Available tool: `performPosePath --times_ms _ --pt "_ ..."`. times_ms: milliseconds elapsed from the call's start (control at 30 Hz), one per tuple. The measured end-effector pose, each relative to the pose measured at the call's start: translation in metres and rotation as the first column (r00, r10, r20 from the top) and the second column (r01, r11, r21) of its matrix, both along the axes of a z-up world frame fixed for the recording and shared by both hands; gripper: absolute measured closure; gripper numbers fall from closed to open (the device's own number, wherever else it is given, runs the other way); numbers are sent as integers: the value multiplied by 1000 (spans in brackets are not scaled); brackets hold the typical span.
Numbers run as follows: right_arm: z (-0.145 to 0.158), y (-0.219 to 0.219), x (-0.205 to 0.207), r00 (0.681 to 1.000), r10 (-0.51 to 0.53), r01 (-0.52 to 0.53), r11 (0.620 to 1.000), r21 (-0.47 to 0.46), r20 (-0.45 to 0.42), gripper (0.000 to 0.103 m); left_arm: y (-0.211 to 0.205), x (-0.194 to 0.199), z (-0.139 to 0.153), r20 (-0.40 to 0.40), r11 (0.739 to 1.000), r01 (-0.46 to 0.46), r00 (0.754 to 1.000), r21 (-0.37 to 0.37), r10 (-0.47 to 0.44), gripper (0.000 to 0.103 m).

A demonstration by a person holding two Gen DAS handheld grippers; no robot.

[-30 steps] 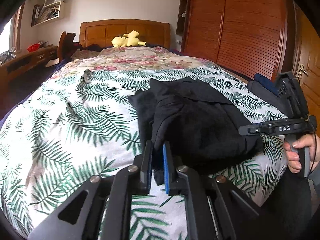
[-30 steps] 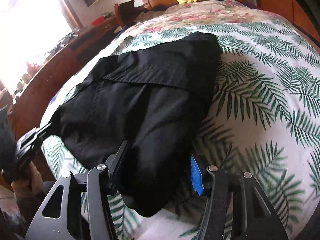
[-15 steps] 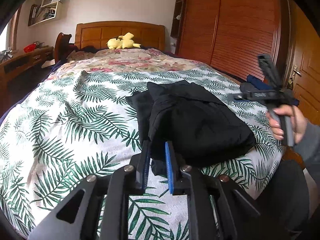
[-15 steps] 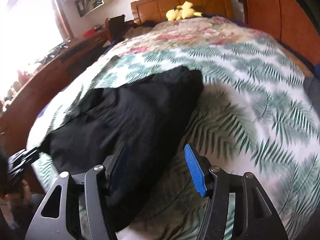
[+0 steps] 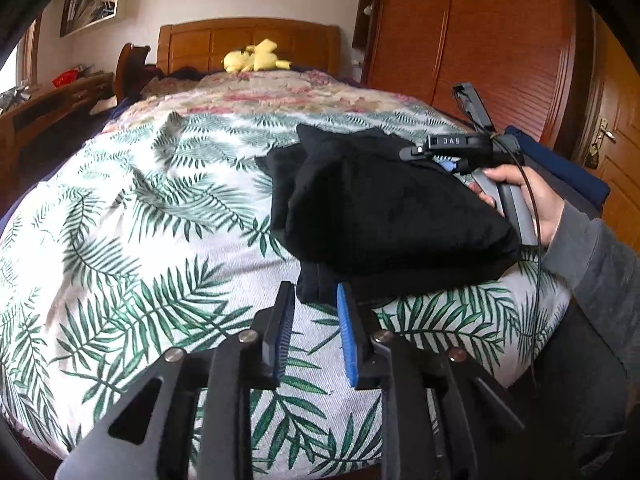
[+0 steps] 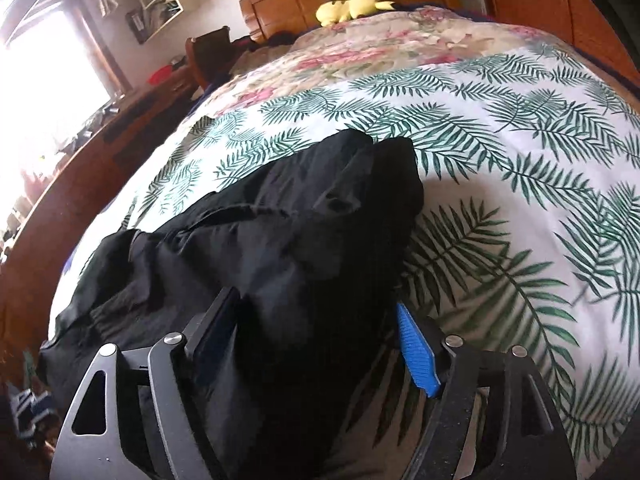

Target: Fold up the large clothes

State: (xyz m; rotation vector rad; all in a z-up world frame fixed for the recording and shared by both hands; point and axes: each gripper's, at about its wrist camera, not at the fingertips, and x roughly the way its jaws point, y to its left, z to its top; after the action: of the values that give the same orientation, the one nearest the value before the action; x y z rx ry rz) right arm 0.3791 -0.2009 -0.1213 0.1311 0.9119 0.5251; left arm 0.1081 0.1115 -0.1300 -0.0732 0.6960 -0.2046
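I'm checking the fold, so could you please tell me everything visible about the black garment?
The black garment is a soft, matte, bulky bundle folded into layers, lying near the foot of the leaf-print bedspread. Lower layers stick out at its near edge, between the opening pads of the left gripper. The right gripper, jaws opening wide, straddles its other side. No buttons or labels show.

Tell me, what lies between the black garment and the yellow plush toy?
Only bedding: leaf-print cover, then floral quilt. Both views show it.
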Motion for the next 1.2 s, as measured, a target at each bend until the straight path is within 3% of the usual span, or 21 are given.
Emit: performPosePath --times_ms 200,333,733,967,1200 --pt "-16 2 15 1000 24 -24 1000 8 -18 15 -9 11 -1 -29 1000 -11 1000 22 11 83" --pt "-25 -5 20 997 36 -32 998 59 -63 14 -9 19 -4 -61 1000 -15 998 12 16 83" --pt "-20 -10 21 998 55 -53 997 62 -39 14 -20 43 -26 -149 997 -38 988 63 47 81" --pt "-21 -11 24 997 65 -62 996 65 -41 14 -25 47 -33 -153 992 -73 984 105 88 70" --pt "-22 -14 24 997 64 -61 995 75 -44 14 -25 49 -34 -150 989 -106 981 100 120 69"
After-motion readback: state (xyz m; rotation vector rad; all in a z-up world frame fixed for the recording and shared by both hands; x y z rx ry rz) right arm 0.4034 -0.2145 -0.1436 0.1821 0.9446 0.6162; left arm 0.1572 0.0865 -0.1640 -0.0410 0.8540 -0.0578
